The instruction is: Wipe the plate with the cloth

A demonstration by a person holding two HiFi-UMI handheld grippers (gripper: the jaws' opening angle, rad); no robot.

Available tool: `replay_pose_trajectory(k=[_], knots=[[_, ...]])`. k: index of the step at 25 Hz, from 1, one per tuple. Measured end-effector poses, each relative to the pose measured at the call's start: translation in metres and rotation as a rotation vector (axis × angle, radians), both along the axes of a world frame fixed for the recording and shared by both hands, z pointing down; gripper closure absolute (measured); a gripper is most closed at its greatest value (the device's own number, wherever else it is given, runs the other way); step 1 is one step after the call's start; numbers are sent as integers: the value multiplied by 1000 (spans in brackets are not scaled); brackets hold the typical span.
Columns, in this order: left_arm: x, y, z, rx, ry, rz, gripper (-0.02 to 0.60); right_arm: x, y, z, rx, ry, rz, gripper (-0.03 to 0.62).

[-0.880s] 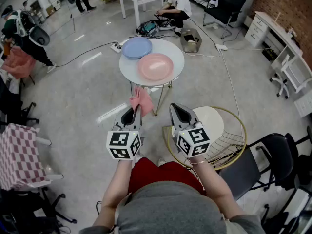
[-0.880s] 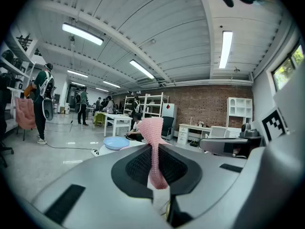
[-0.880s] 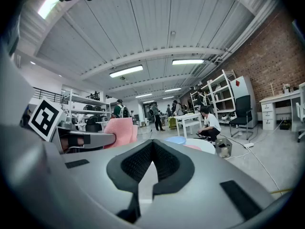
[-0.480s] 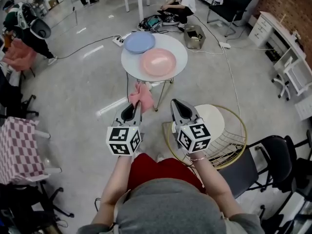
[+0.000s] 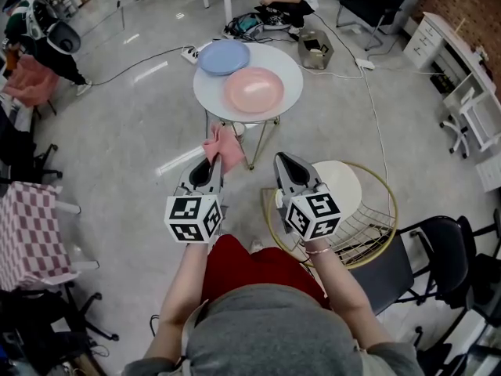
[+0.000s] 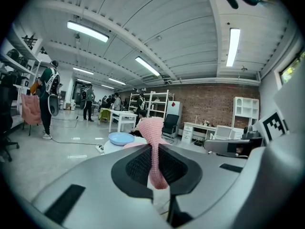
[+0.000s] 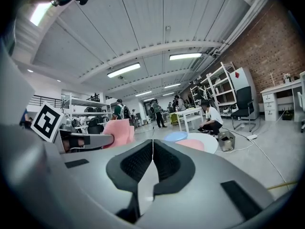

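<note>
Left tool (image 5: pixel 210 168) pinches cloth (image 5: pixel 223 146), long axis along jaws, forward.

Pink cloth (image 5: pixel 224 146), pink plate (image 5: pixel 253 90), blue plate (image 5: pixel 223 57)

Left hand-held gripper (image 5: pixel 211 161) pinches pink cloth (image 5: pixel 224 145); pink plate (image 5: pixel 254 89), blue plate (image 5: pixel 224 56) on round table (image 5: pixel 210 100) ahead.
</note>
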State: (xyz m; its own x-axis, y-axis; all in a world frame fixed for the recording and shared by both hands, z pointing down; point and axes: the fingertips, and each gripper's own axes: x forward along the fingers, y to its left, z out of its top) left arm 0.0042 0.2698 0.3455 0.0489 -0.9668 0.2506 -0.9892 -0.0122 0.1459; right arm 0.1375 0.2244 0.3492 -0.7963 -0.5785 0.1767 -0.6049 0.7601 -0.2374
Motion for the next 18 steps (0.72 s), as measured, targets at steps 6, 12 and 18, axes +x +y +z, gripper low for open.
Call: replay_pose_trajectory(k=[6, 12, 18], knots=[[1, -10, 3, -9, -4, 17, 548, 3, -8, 7, -16, -7, 22, 565], [-2, -35, 5, -14, -6, 26, 548, 1, -28, 10, -29, -11, 42, 565], [-23, -71, 8, -25, -21, 60, 548, -20, -56, 13, -32, -14, 66, 565]])
